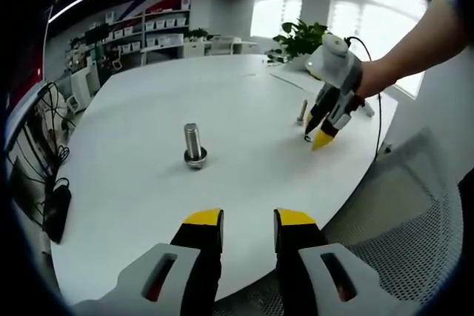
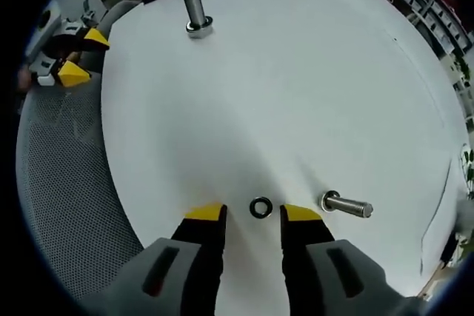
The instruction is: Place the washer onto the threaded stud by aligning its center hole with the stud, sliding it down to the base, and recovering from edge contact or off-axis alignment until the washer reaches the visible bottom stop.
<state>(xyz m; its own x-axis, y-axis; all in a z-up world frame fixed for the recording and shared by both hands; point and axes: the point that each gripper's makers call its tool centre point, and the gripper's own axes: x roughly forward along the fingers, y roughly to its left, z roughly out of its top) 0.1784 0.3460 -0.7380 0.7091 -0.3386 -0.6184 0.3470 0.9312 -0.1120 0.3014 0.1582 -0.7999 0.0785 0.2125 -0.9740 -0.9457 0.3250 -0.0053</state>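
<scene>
A steel threaded stud (image 1: 193, 140) stands upright on its nut in the middle of the white round table (image 1: 148, 190); it is also far up the right gripper view (image 2: 195, 9). The dark ring washer (image 2: 261, 207) lies flat on the table, just between the yellow fingertips (image 2: 206, 214) of my right gripper (image 2: 253, 214), which is open and not touching it. My left gripper (image 1: 249, 220) hovers open over the near table edge with nothing between its fingers. A hand holds the right gripper (image 1: 318, 136) low over the table, to the stud's right.
A second bolt (image 2: 346, 205) lies on its side just right of the washer. A grey mesh chair (image 2: 63, 183) sits at the table's edge, under the left gripper (image 2: 80, 55). Shelves (image 1: 148, 35), a plant (image 1: 300, 38) and cables (image 1: 55, 205) lie beyond the table.
</scene>
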